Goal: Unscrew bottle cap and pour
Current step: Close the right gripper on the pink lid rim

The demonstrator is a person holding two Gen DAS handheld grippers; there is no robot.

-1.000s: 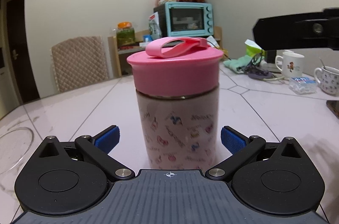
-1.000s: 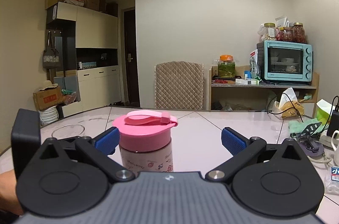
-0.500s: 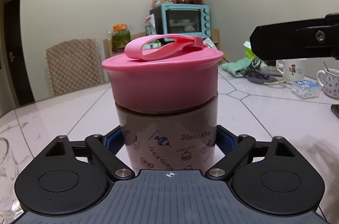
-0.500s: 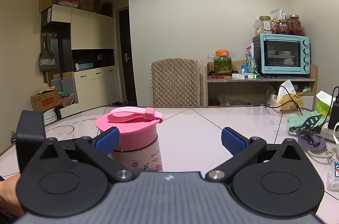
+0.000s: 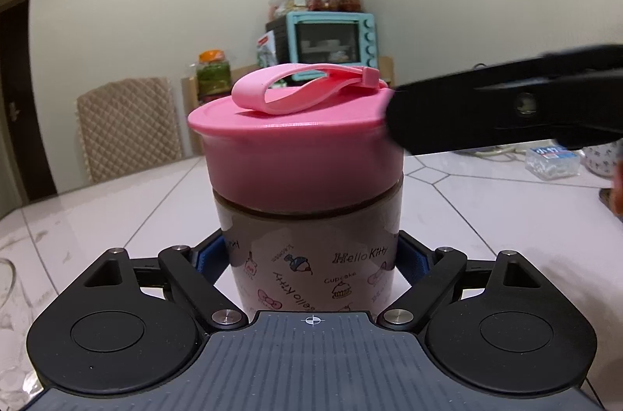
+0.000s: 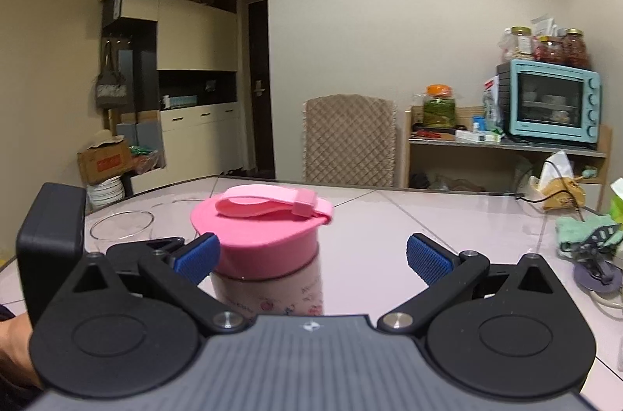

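Note:
A Hello Kitty bottle (image 5: 311, 259) with a wide pink screw cap (image 5: 300, 158) and a pink loop strap stands on the white marble table (image 5: 486, 212). My left gripper (image 5: 311, 261) is shut on the bottle's body, blue pads on both sides below the cap. In the right wrist view the bottle (image 6: 272, 290) and its cap (image 6: 261, 236) sit between my right gripper's (image 6: 311, 255) open fingers; the left pad is next to the cap's rim, the right pad is well apart. The right gripper shows as a black bar in the left wrist view (image 5: 506, 107), beside the cap.
A clear glass bowl (image 6: 120, 226) stands on the table to the left, behind the left gripper body. Mugs, a small plastic box (image 5: 551, 160), green cloth (image 6: 580, 232) and cables lie at the right. A quilted chair (image 6: 348, 138) and a shelf with a teal oven (image 6: 553, 101) are behind.
My left gripper closed on the bottle body one second to half a second ago and still holds it. My right gripper moved in toward the cap, which now sits between its open fingers.

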